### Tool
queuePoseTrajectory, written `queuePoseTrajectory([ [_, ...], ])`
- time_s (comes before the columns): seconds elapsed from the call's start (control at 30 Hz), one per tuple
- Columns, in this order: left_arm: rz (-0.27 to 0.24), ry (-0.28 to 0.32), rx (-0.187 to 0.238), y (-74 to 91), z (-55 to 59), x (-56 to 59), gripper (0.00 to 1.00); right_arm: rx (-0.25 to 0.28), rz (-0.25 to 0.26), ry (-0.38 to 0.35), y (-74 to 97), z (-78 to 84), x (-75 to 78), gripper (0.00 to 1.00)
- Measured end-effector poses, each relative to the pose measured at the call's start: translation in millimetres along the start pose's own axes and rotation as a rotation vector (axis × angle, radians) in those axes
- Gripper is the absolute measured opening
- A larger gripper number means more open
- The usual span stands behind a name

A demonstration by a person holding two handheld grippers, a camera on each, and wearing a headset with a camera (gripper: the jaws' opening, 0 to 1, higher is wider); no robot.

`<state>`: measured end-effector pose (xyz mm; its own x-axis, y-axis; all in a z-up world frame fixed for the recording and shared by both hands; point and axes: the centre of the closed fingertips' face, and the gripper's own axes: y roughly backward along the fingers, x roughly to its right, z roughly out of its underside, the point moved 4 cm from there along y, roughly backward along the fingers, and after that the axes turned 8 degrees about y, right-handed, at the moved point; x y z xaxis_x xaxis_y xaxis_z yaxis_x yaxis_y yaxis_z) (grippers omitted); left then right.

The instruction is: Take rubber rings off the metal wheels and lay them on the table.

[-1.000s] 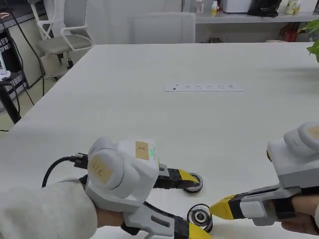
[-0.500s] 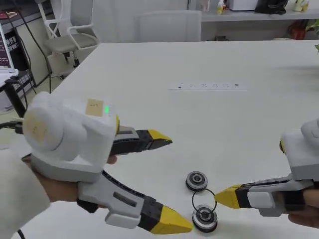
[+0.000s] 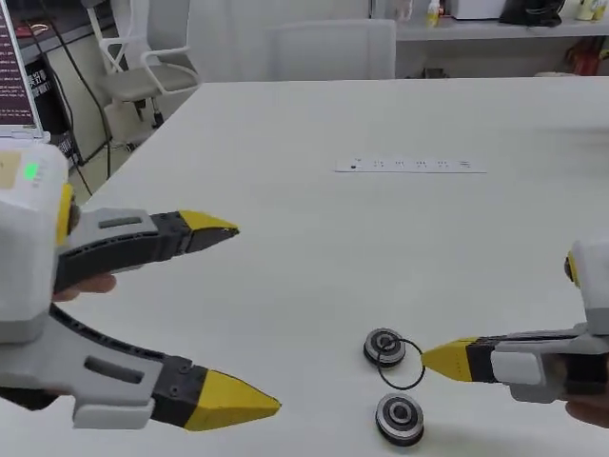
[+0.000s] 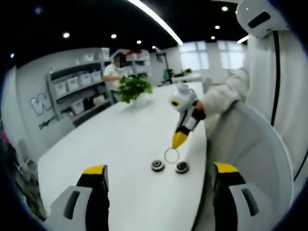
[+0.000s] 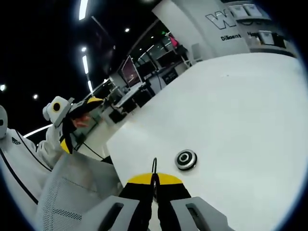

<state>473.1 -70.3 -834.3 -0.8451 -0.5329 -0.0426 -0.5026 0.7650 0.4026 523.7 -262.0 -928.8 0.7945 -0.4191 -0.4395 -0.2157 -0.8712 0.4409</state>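
Two small metal wheels (image 3: pixel 384 347) (image 3: pixel 400 419) lie flat near the front of the white table (image 3: pixel 314 219). My right gripper (image 3: pixel 425 359) comes in from the right, shut on a thin black rubber ring (image 3: pixel 403 387) that overlaps the farther wheel. In the right gripper view the ring (image 5: pixel 154 166) stands edge-on above the closed jaws (image 5: pixel 154 180), with one wheel (image 5: pixel 186 159) just beyond. My left gripper (image 3: pixel 257 316) hangs open at the left, well apart from the wheels. Its own view looks down on both wheels (image 4: pixel 157 165) (image 4: pixel 182 167), the ring (image 4: pixel 164 155) and the right gripper (image 4: pixel 179 140).
A flush socket strip (image 3: pixel 409 166) sits mid-table. Chairs (image 3: pixel 333 48) (image 3: pixel 133 67) stand beyond the far edge, and a lit screen (image 3: pixel 19 67) is at the far left. The table's front edge is close behind the nearer wheel.
The left gripper let go of the farther wheel, opened and drew back to the left. The right gripper pulled the ring off the nearer wheel and holds it between the two wheels.
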Motion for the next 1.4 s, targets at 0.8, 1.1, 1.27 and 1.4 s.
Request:
queuePoseTrajectory([
  [0.8, -0.074, 0.19, -0.03, 3.2, 59.0, 14.3, 0.94, 0.082, -0.008, 0.067, 7.8, -29.0, -14.9, 0.0],
  [1.1, -0.048, 0.18, -0.037, -3.6, 60.9, 18.0, 0.93, 0.121, 0.001, 0.107, 11.3, -49.0, -20.8, 0.0],
  [1.27, -0.042, 0.176, -0.033, -7.1, 59.8, 16.5, 0.93, 0.108, -0.022, 0.142, 8.0, -60.1, -28.7, 0.0],
  [1.4, -0.039, 0.168, -0.031, -9.5, 58.9, 16.1, 0.92, 0.099, -0.052, 0.167, -0.1, -74.7, -40.2, 0.0],
])
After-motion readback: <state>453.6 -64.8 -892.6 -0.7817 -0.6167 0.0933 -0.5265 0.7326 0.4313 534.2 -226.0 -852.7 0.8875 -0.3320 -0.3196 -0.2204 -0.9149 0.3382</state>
